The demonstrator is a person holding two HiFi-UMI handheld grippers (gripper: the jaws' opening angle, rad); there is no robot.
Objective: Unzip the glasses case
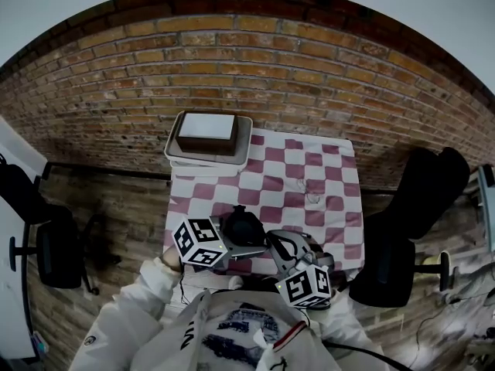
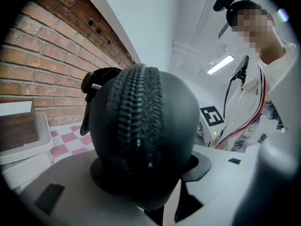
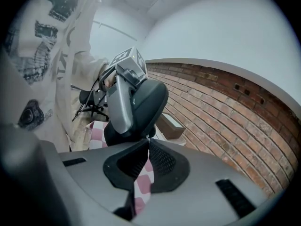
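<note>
We've got the left hand-held gripper (image 2: 150, 173) clamped on the glasses case (image 2: 141, 126), which stands between its jaws with the zipper facing back at it. The right hand-held gripper (image 3: 148, 142) is pinched shut on the zipper pull (image 3: 148, 136), with the case just ahead of its tips.

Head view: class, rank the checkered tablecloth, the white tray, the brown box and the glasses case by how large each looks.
1. checkered tablecloth
2. white tray
3. brown box and glasses case look about alike; the case is nearer the camera, so they stay unranked.
</note>
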